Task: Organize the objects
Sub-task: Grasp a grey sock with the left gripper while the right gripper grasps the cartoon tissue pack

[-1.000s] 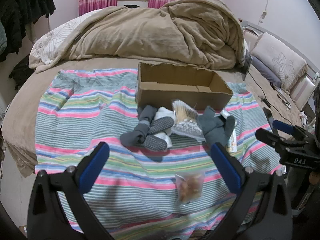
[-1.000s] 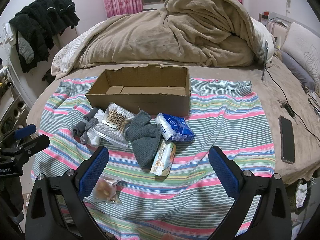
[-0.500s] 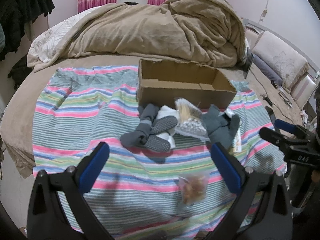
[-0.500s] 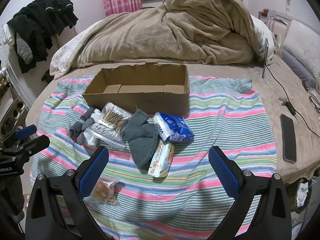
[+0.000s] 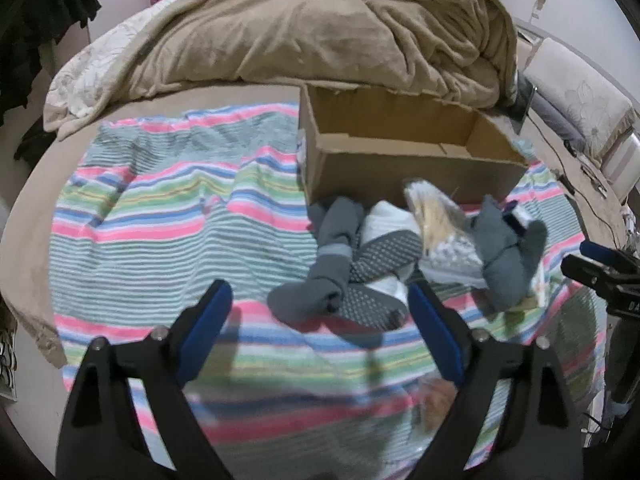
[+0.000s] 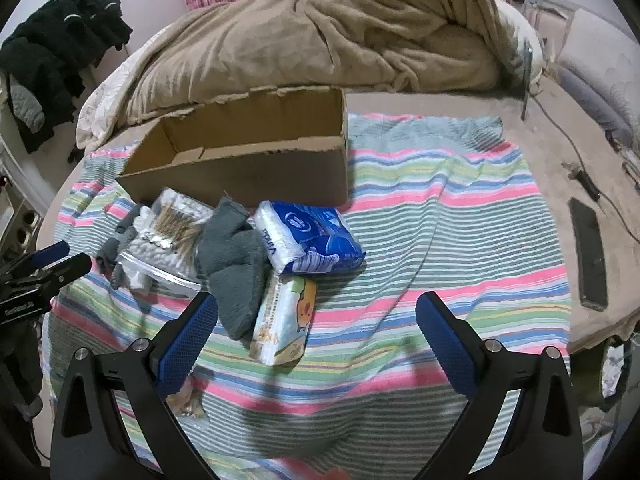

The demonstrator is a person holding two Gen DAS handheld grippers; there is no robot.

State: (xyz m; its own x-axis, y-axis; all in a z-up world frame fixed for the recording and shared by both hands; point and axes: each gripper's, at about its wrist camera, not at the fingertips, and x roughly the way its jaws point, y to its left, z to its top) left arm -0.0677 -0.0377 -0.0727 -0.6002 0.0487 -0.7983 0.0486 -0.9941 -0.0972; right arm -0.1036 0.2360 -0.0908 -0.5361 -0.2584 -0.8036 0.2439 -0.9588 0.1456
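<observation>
An open cardboard box (image 5: 400,160) (image 6: 256,156) stands empty on the striped cloth (image 5: 160,208). In front of it lie grey socks (image 5: 336,264), a bag of cotton swabs (image 5: 436,224) (image 6: 172,228), a grey cloth (image 6: 232,264), a blue tissue pack (image 6: 312,236) and a pale wipes pack (image 6: 284,320). A small snack bag (image 5: 436,400) lies near the front edge. My left gripper (image 5: 320,300) is open just short of the socks. My right gripper (image 6: 316,312) is open above the wipes pack.
A beige duvet (image 5: 320,28) is heaped behind the box. A phone (image 6: 588,256) and cables (image 6: 580,172) lie on the bed at the right. Dark clothes (image 6: 60,52) hang at the left. Pillows (image 5: 576,100) sit at the far right.
Both grippers have moved forward and down toward the pile of objects. The left one now reaches the socks; the right one now frames the wipes pack.
</observation>
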